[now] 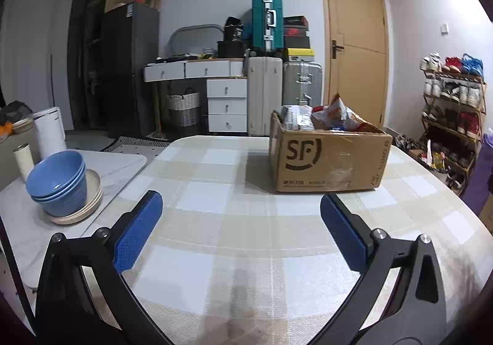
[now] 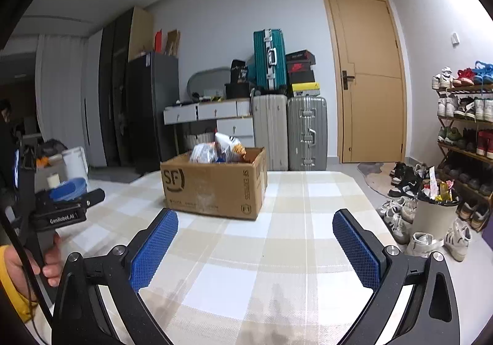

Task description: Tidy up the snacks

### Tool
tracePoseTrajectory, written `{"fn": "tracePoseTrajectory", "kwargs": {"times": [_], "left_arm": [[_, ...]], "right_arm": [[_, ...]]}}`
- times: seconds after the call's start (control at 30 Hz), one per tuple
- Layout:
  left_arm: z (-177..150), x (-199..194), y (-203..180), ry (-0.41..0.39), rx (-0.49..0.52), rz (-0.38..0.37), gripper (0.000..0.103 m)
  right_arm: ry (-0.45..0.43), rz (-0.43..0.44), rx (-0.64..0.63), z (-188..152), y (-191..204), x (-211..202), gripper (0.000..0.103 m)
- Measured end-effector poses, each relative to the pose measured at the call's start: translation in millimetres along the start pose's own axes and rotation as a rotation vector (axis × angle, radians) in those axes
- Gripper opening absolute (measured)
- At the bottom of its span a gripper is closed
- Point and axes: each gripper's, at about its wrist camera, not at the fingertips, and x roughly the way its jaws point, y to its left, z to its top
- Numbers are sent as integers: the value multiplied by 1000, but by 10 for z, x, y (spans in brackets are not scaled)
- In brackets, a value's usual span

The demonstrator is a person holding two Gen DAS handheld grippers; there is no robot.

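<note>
A brown cardboard box marked SF [image 1: 329, 160] stands on the checked tablecloth, filled with snack packets [image 1: 334, 117] that stick out of its open top. It also shows in the right wrist view [image 2: 215, 184], with the packets [image 2: 222, 149] inside. My left gripper [image 1: 240, 209] is open and empty, low over the cloth, in front of and left of the box. My right gripper [image 2: 255, 227] is open and empty, in front of and right of the box. The left gripper's body shows at the left of the right wrist view [image 2: 66, 206].
Stacked blue bowls [image 1: 58, 181] on beige plates sit on a grey side table at the left, with a white roll [image 1: 23, 160] behind. The checked table [image 1: 234, 240] stretches in front of both grippers. A bin [image 2: 434, 218] and shoes lie on the floor at the right.
</note>
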Motion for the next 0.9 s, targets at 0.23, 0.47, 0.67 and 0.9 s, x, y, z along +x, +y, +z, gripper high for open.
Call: {"fn": "tracePoseTrajectory", "kwargs": {"times": [0.23,0.47,0.67,0.9], "left_arm": [[29,78,72,54,-45,-3,102],[12,64,2,44,-18,12,102],[12,38,-27,33,-9,17,102],[11,63,-11,42,-16,8,102]], "right_arm": [[5,10,-38,-22,81,33,102],[8,7,-25,-41,56,31,102],[14,1,-29,-41,65,33,102],[15,2,-23,-48,36,31,102]]}}
